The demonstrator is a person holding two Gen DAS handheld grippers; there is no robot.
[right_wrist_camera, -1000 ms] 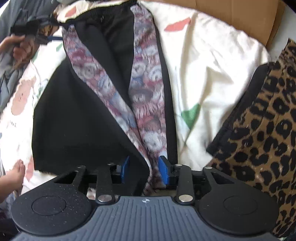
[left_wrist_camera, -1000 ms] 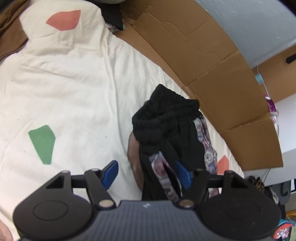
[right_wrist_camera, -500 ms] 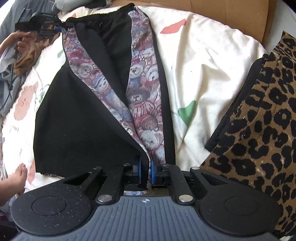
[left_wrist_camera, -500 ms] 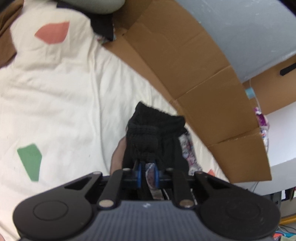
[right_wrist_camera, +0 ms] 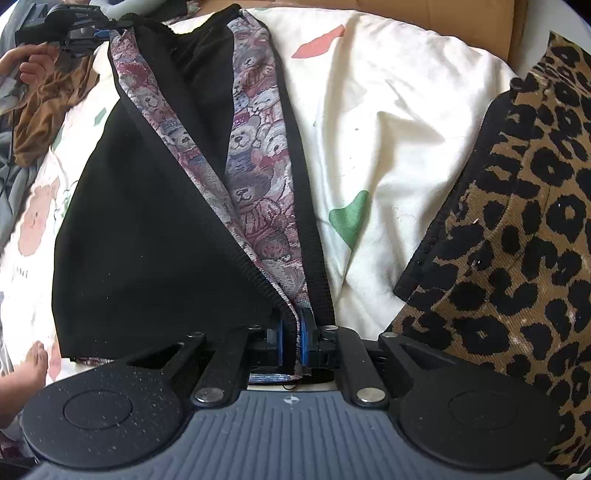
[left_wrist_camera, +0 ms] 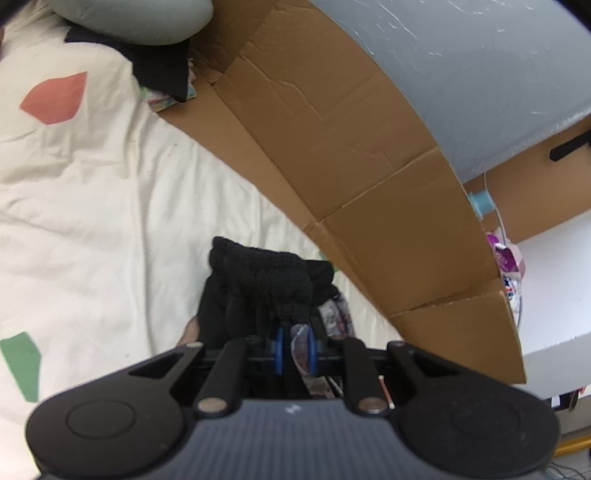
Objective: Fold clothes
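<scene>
- Black knit with a teddy-bear tapestry panel: in the left wrist view the trousers [left_wrist_camera: 264,291] bunch at 6 o'clock, right at the fingertips, on the cream bedsheet [left_wrist_camera: 110,192]. A cardboard sheet [left_wrist_camera: 351,166] leans from 12 to 4 o'clock.
- The left hand-held gripper [left_wrist_camera: 295,349] stood wide a second ago; now its blue pads are clamped on the waistband end, with a tongue of patterned cloth pinched between them. The bundle has come up off the sheet a little.
- In the right wrist view the trousers [right_wrist_camera: 177,206] stretch from 6 o'clock up to 11 o'clock, where the left hand-held gripper [right_wrist_camera: 105,31] holds the far end. A leopard-print garment [right_wrist_camera: 517,229] lies at 3 o'clock.
- The right hand-held gripper [right_wrist_camera: 291,339], half spread a second ago, is now closed on the near hem, the fabric edge nipped between the pads.
- Both ends are thus secured; the garment looks ready to be lifted and brought end to end for a fold.
</scene>
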